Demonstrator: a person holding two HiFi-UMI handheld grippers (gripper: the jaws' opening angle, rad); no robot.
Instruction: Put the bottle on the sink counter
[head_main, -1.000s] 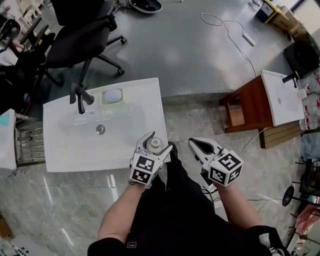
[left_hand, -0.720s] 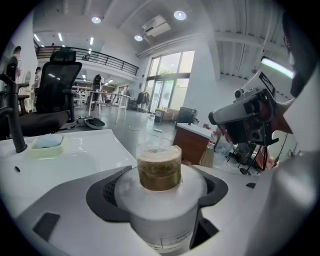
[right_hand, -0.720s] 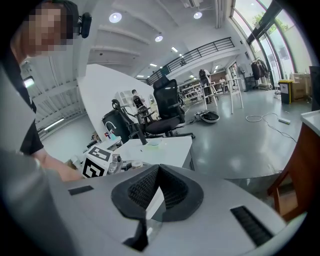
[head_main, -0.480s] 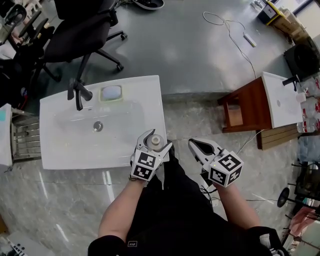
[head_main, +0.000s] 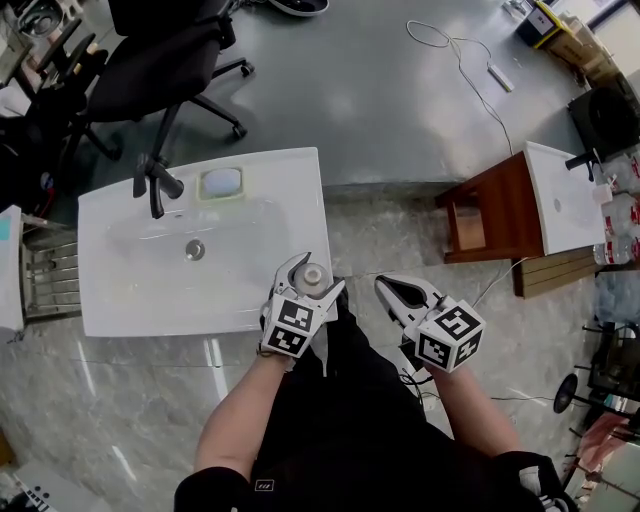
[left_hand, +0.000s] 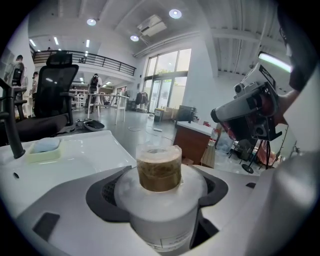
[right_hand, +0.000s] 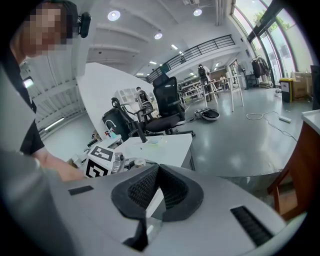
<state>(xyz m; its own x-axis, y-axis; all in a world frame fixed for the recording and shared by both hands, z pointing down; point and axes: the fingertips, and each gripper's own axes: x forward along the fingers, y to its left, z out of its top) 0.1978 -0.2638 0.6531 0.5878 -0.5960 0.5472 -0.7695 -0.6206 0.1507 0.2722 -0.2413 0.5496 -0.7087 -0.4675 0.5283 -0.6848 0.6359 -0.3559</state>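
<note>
A white bottle (head_main: 312, 276) with a brownish neck stands upright between the jaws of my left gripper (head_main: 306, 282), which is shut on it. In the left gripper view the bottle (left_hand: 161, 210) fills the near centre, gripped round its shoulder by my left gripper (left_hand: 159, 197). It hangs over the front right corner of the white sink counter (head_main: 130, 300), whose top (left_hand: 85, 150) lies just beyond it. My right gripper (head_main: 404, 292) is shut and holds nothing, over the floor to the right of the counter. From the right gripper view (right_hand: 152, 192) the bottle's top (right_hand: 136, 162) and the counter (right_hand: 165, 142) show past the jaws.
On the counter are a black faucet (head_main: 155, 186), a drain (head_main: 195, 250) and a green soap dish (head_main: 222, 184). A black office chair (head_main: 160, 70) stands behind it. At the right are a wooden stool (head_main: 495, 215) and a second white basin (head_main: 560, 195).
My left gripper has carried the bottle slightly forward over the counter's front right corner. The right gripper has stayed where it was.
</note>
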